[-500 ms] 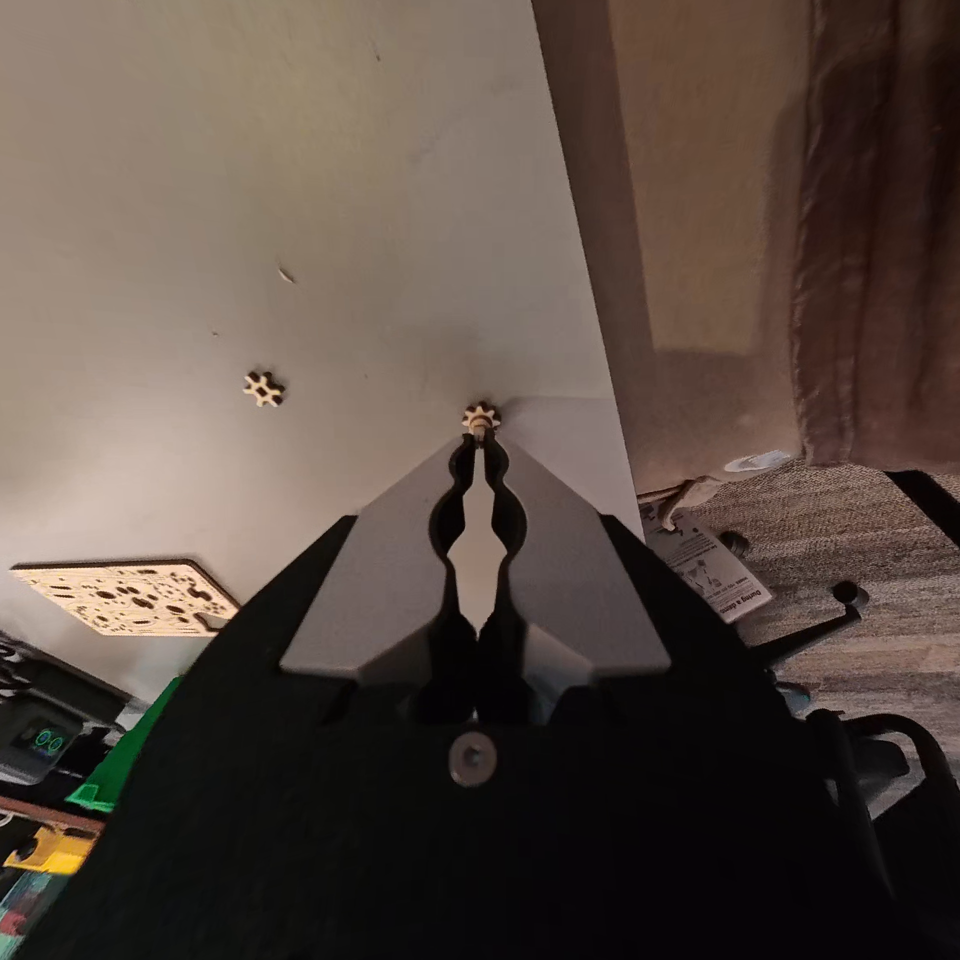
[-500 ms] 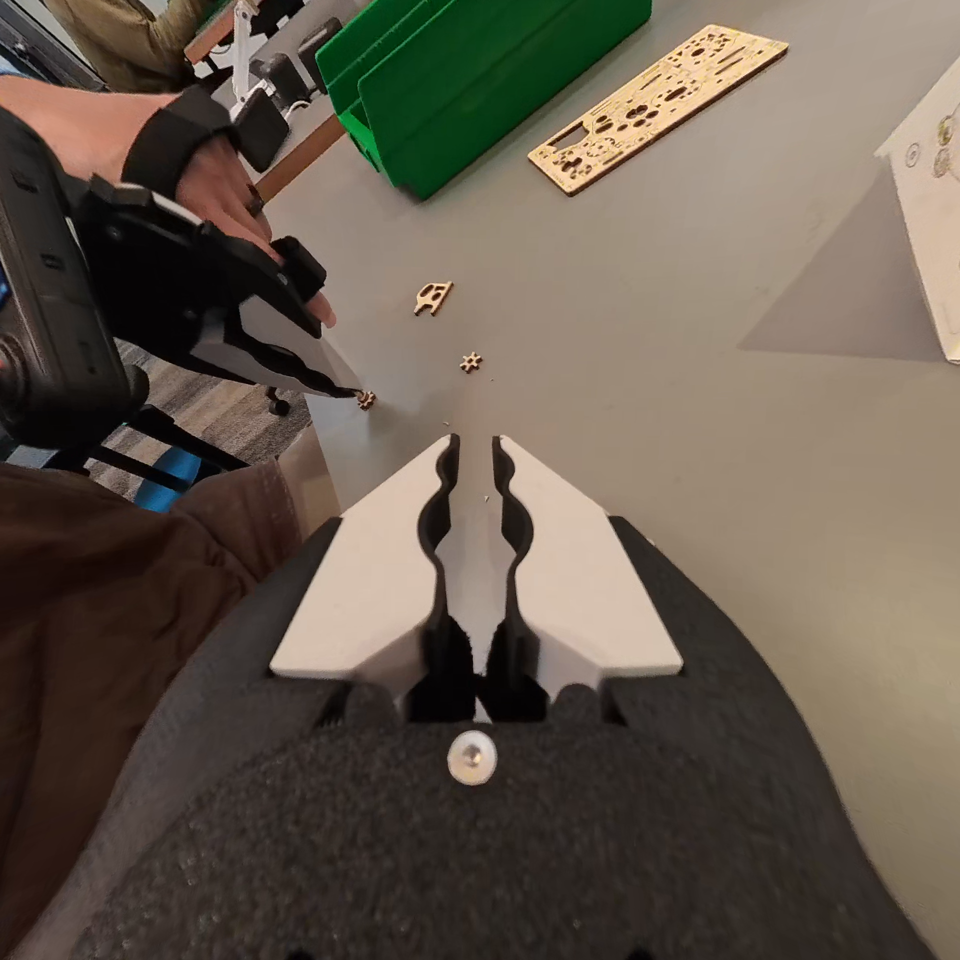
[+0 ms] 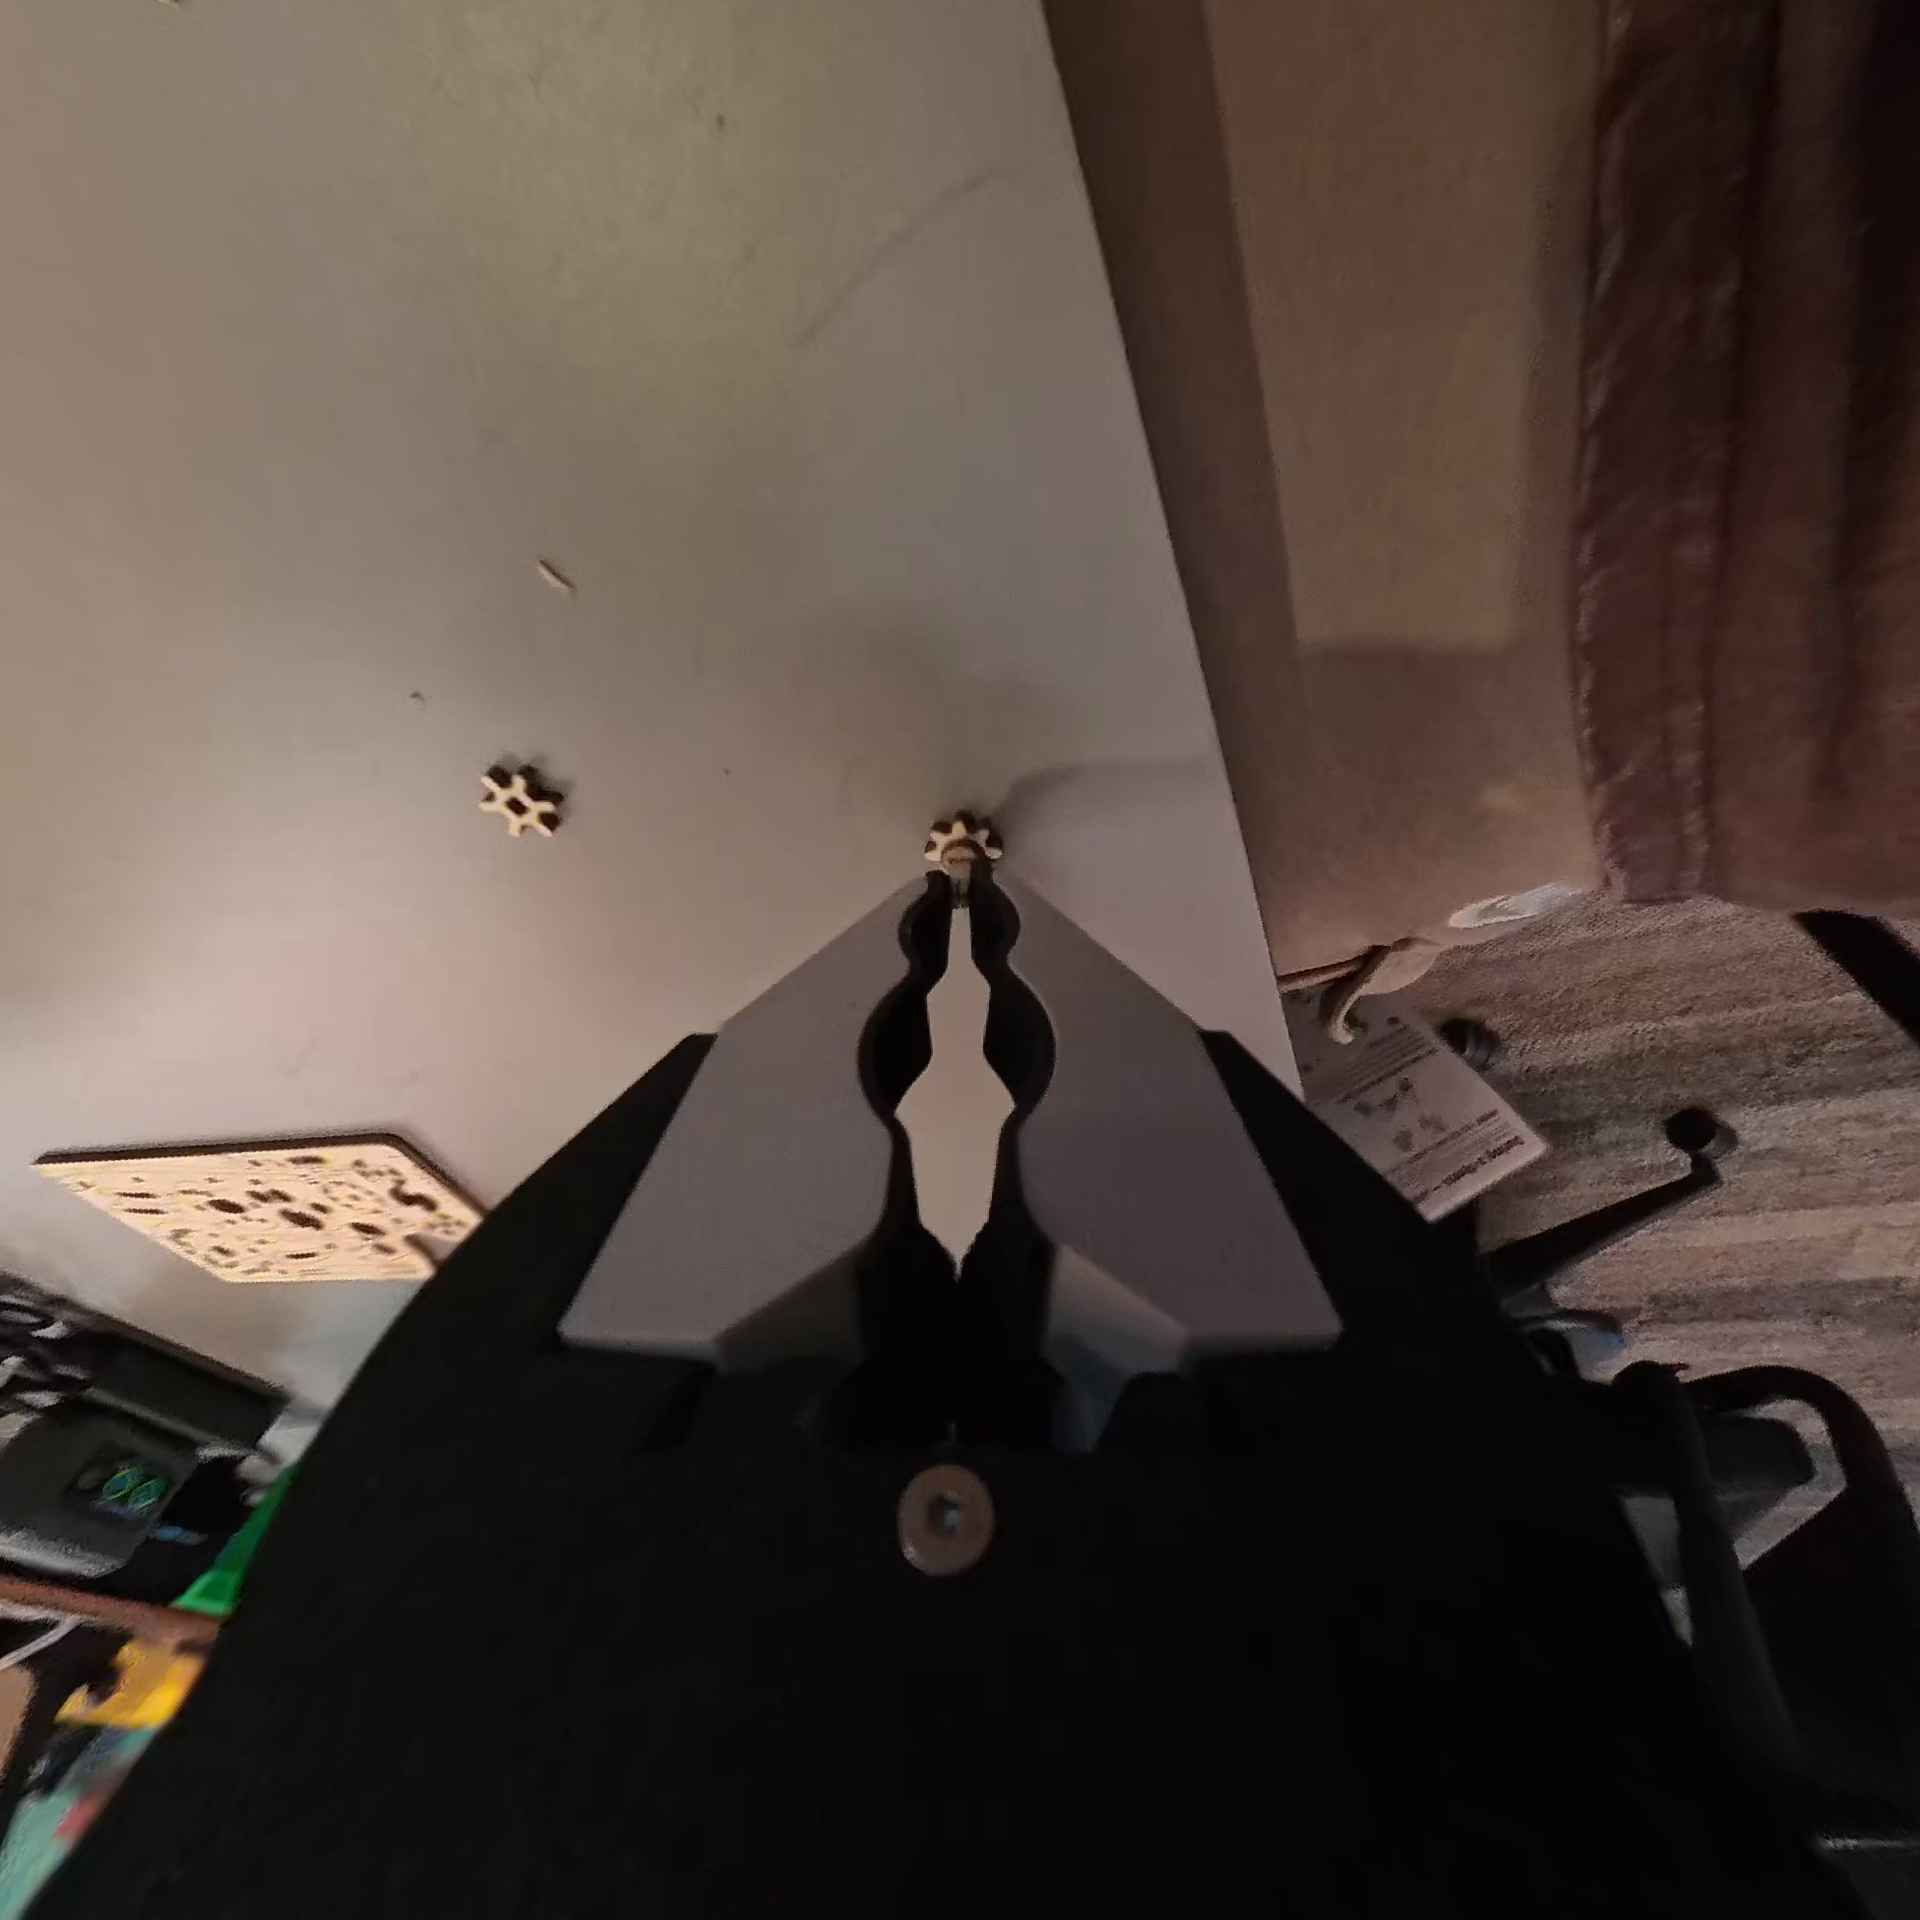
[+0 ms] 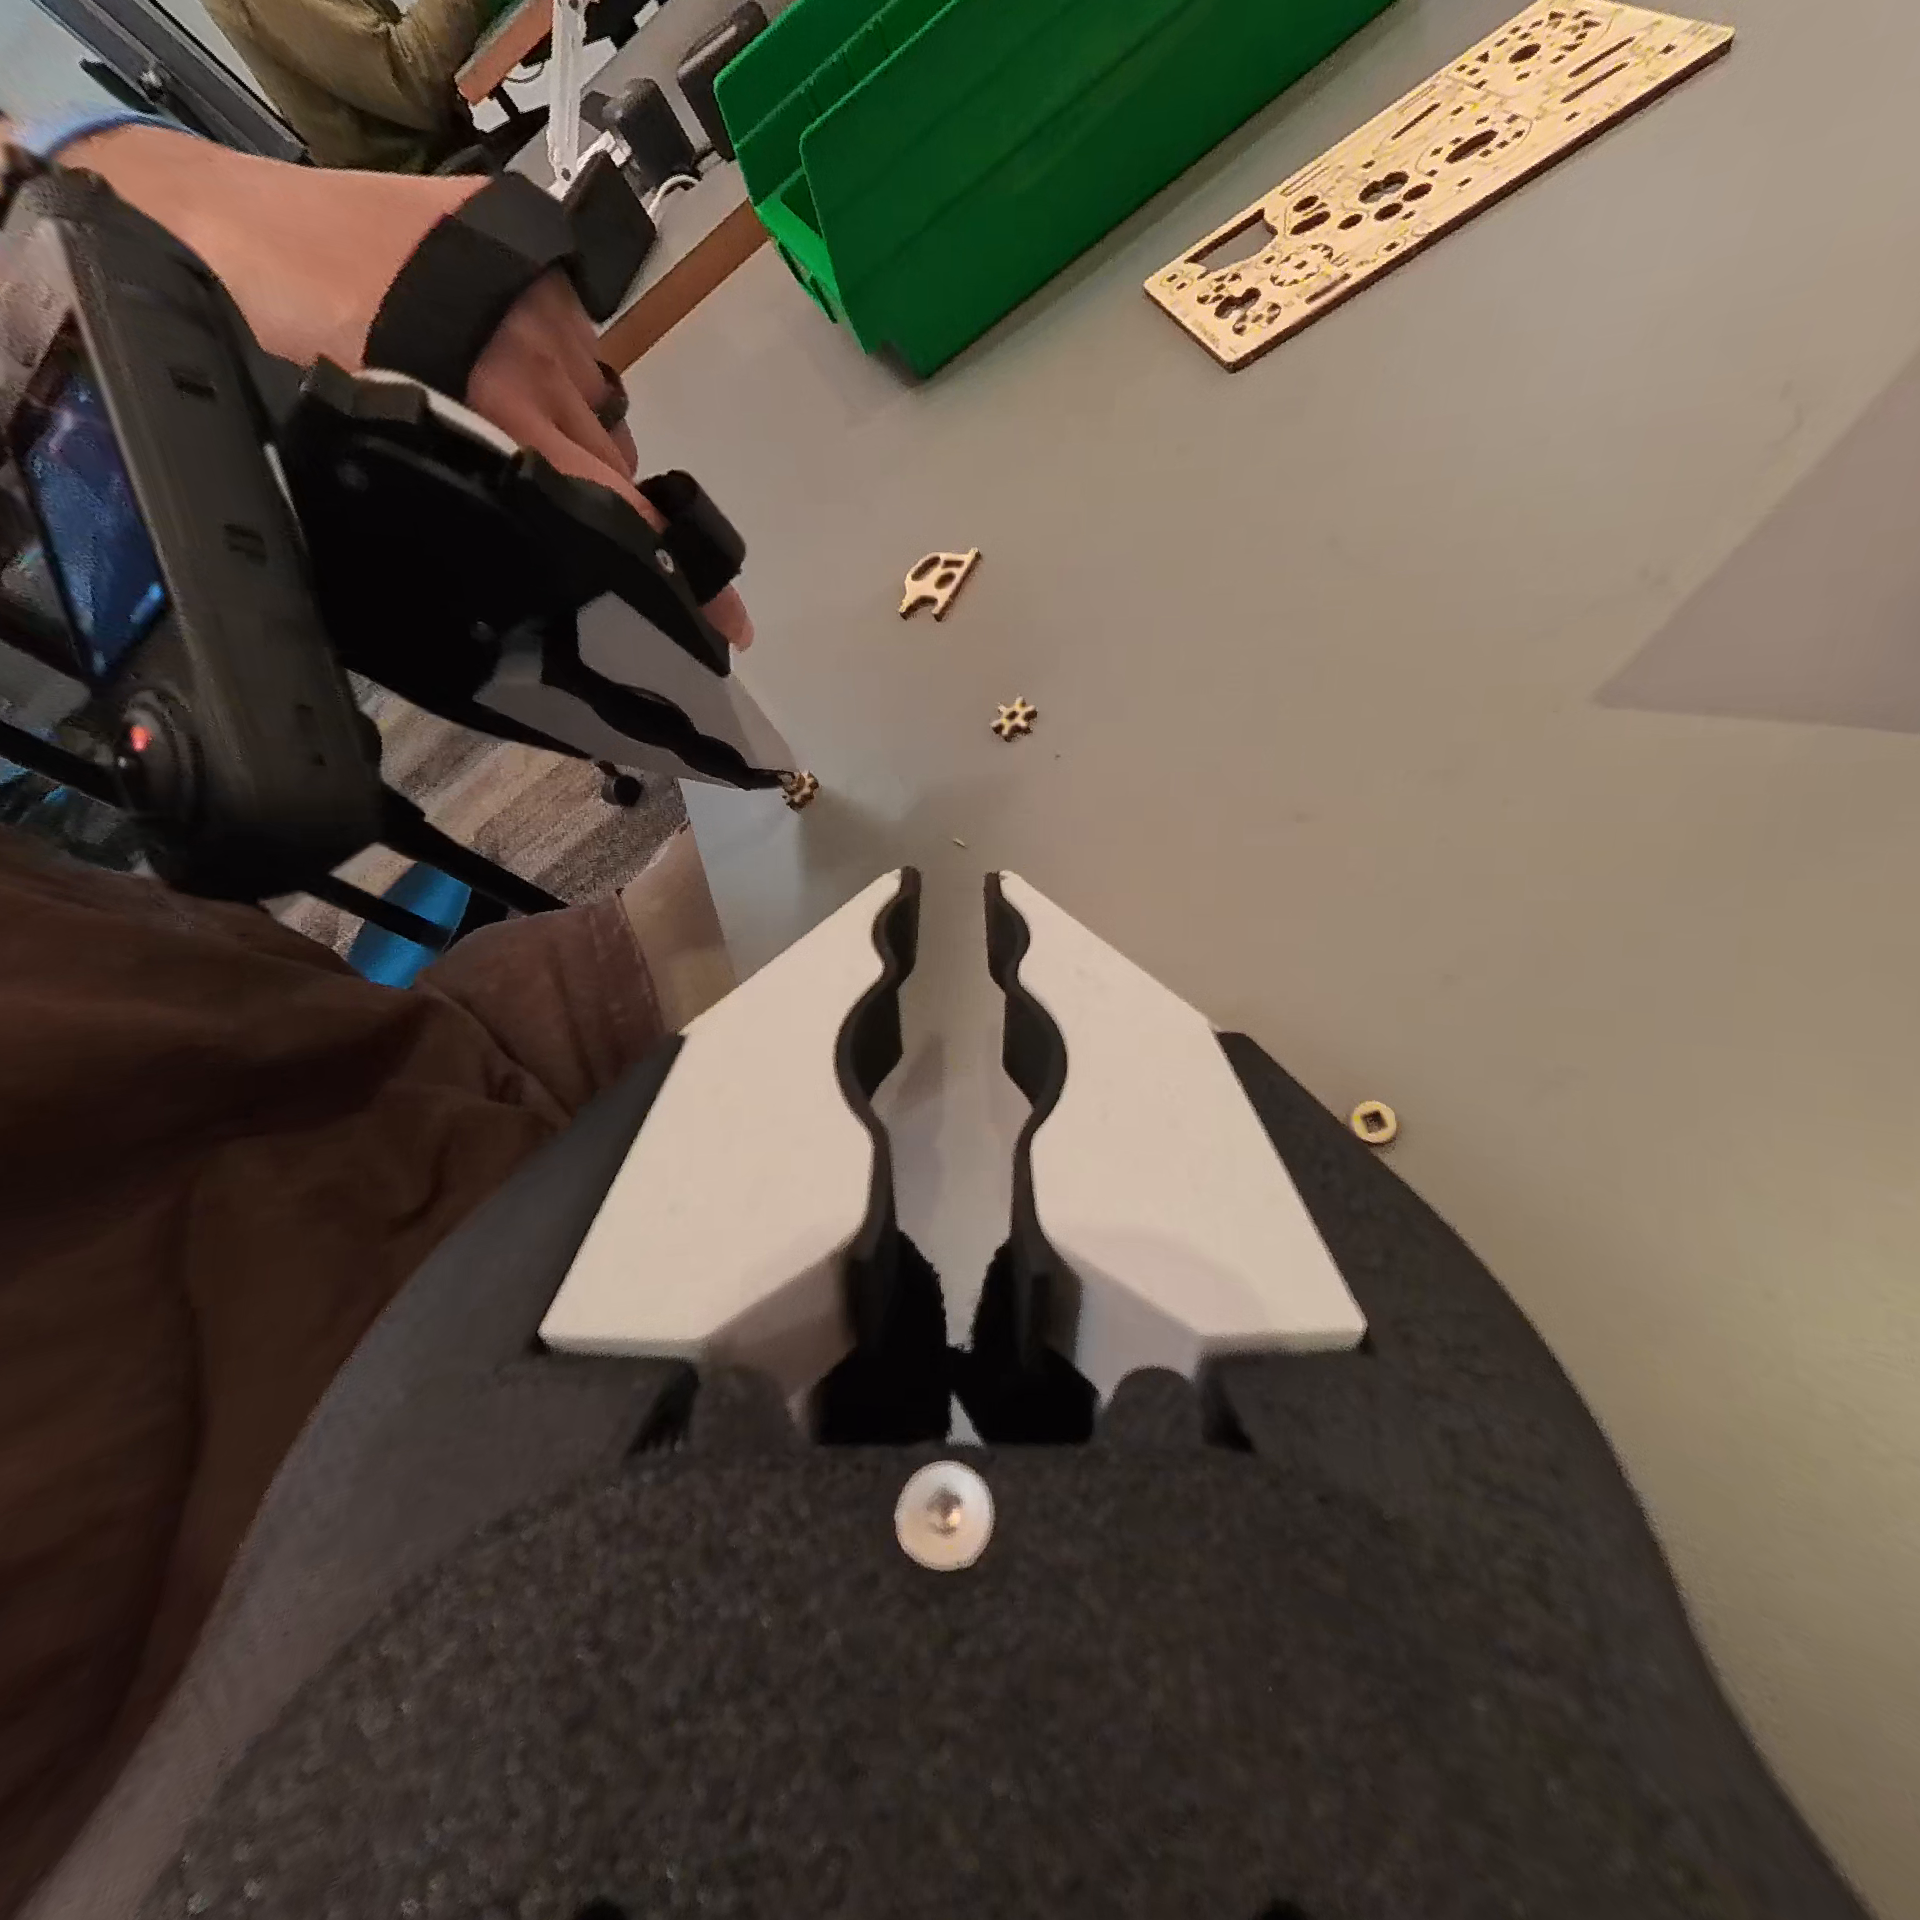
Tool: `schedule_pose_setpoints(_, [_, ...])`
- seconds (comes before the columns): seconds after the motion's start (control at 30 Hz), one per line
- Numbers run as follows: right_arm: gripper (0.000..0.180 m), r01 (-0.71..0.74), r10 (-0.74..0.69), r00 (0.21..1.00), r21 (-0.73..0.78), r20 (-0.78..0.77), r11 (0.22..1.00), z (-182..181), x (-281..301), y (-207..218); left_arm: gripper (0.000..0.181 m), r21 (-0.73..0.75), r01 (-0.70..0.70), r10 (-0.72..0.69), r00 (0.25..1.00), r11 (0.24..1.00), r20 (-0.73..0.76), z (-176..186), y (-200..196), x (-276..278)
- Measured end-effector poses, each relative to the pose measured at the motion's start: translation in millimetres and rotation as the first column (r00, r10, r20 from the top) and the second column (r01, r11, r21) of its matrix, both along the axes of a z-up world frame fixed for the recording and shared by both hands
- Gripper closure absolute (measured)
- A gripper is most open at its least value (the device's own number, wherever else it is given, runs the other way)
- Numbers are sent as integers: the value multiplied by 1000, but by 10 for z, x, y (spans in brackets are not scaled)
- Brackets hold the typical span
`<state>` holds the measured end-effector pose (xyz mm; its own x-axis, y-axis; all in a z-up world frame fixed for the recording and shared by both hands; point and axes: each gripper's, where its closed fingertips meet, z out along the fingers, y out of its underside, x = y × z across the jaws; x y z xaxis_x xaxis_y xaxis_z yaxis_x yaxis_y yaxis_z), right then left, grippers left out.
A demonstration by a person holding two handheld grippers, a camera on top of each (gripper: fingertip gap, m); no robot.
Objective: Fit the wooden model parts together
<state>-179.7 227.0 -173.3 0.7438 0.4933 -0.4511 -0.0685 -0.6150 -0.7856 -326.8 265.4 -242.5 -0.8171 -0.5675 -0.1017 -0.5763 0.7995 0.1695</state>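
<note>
At centre frame of the left wrist view, the left gripper (image 3: 961, 883) pinches a small wooden gear (image 3: 963, 837) at its very tips, seemingly by a short peg, though that is too small to tell for sure. The gear sits just above the grey table (image 3: 520, 364) near its edge. The right gripper (image 4: 951, 883) hangs empty, jaws narrowly parted, with the gear up and to its left. A pale, dark-edged star-shaped piece (image 4: 1014, 719) lies above centre, nearer the right gripper.
</note>
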Motion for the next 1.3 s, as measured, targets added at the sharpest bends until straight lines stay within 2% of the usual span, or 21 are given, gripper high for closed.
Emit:
schedule_pose_setpoints(0.2, [168, -10, 10, 1000, -10, -11, 1000, -8, -11, -16, 181, -54, -31, 33, 999, 998, 38, -4, -2, -3])
schedule_pose_setpoints(0.5, [169, -40, 40, 999, -22, -20, 999, -16, -81, -43, 181, -34, -17, 19, 999, 999, 42, -2, 0, -7])
schedule_pose_setpoints(0.57, [164, -63, 63, 997, -18, -40, 998, -6, -115, -73, 181, -70, -47, 52, 997, 996, 66, 9, -13, 1])
schedule_pose_setpoints(0.6, [162, -73, 73, 996, -8, -46, 997, 4, -130, -82, 180, -100, -63, 74, 991, 993, 111, 33, -73, 58])
schedule_pose_setpoints(0.67, [155, -89, 91, 995, 46, -43, 995, 59, -151, -74, 180, -181, -111, 163, 939, 977, 303, 211, -186, 360])
schedule_pose_setpoints(0.7, [145, -106, 110, 993, 94, -38, 990, 111, -179, -76, 180, -227, -144, 229, 880, 963, 417, 356, -192, 540])
schedule_pose_setpoints(0.73, [137, -112, 114, 993, 144, -8, 983, 149, -192, -71, 180, -317, -189, 336, 787, 930, 518, 523, -200, 716])
schedule_pose_setpoints(0.77, [131, -113, 105, 993, 202, 46, 973, 179, -195, -63, 180, -459, -226, 476, 681, 859, 557, 673, -244, 848])
schedule_pose_setpoints(0.83, [131, -124, 73, 985, 337, 159, 933, 277, -236, -61, 180, -729, -225, 732, 450, 647, 512, 952, -319, 1040])
schedule_pose_setpoints(0.93, [132, -19, -72, 983, 488, 167, 873, 562, -271, -9, 179, -950, -70, 940, 184, 305, 288, 1243, -370, 1151])
schedule_pose_setpoints(0.97, [131, 34, -143, 974, 511, 176, 859, 624, -248, 19, 179, -986, -10, 977, 136, 169, 166, 1292, -387, 1151])
schedule_pose_setpoints(1.0, [130, 55, -185, 963, 532, 194, 845, 676, -266, 20, 179, -997, 63, 993, 109, 45, 52, 1348, -410, 1141])
schedule_pose_setpoints(1.03, [130, 58, -217, 951, 559, 222, 827, 730, -311, 14, 180, -989, 140, 995, 95, -48, -35, 1409, -433, 1122])
schedule_pose_setpoints(1.13, [136, 41, -322, 892, 654, 316, 755, 884, -458, -7, 180, -903, 331, 961, 136, -273, -240, 1571, -509, 1029])
schedule_pose_setpoints(1.23, [148, 22, -394, 840, 700, 374, 713, 908, -568, -42, 180, -829, 395, 919, 195, -395, -344, 1625, -550, 982])
schedule_pose_setpoints(1.3, [150, 18, -418, 824, 720, 382, 694, 931, -587, -72, 179, -807, 403, 902, 230, -431, -366, 1655, -586, 967])
